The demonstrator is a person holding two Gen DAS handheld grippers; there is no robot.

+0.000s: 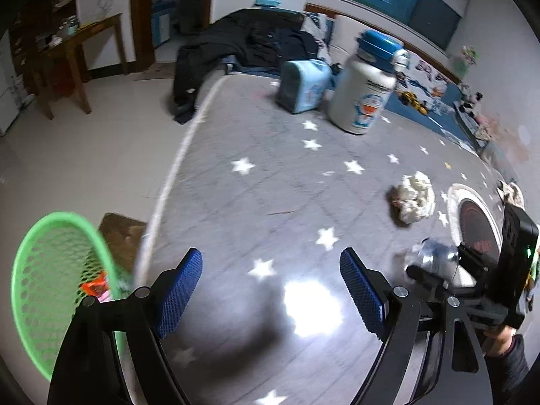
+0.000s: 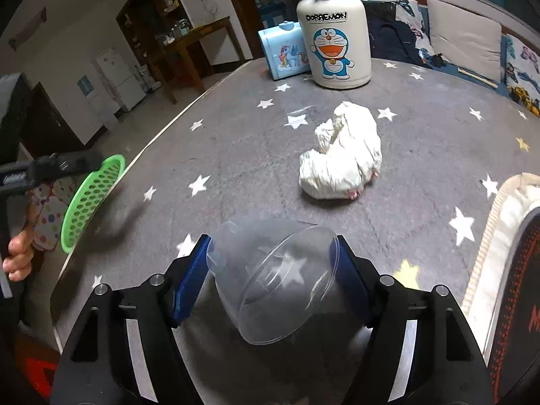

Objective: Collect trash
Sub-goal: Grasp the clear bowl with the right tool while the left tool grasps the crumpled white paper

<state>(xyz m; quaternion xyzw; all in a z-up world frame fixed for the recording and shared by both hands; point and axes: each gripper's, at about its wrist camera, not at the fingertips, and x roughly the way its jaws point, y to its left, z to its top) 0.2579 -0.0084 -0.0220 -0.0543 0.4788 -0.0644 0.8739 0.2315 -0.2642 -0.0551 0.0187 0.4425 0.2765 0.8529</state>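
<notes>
A clear plastic cup (image 2: 270, 280) lies on its side on the grey star-patterned mat (image 2: 236, 141), and my right gripper (image 2: 270, 253) is shut on it with a blue pad against each side. The cup (image 1: 432, 256) also shows small in the left wrist view, in front of the right gripper (image 1: 435, 275). A crumpled white paper wad (image 2: 341, 158) (image 1: 413, 199) rests on the mat beyond the cup. My left gripper (image 1: 270, 270) hangs open over bare mat with nothing between its fingers. A green mesh basket (image 1: 50, 280) (image 2: 91, 199) sits off the mat's left edge and holds an orange wrapper (image 1: 94, 285).
A white Doraemon bottle (image 2: 332, 33) and a blue unicorn case (image 2: 285, 54) stand at the far end of the mat. A round dark pad with a white fringe (image 2: 506, 253) lies at the right. Dark clothes (image 1: 243, 44) are piled at the back; a wooden table (image 1: 77, 54) stands on the tiled floor.
</notes>
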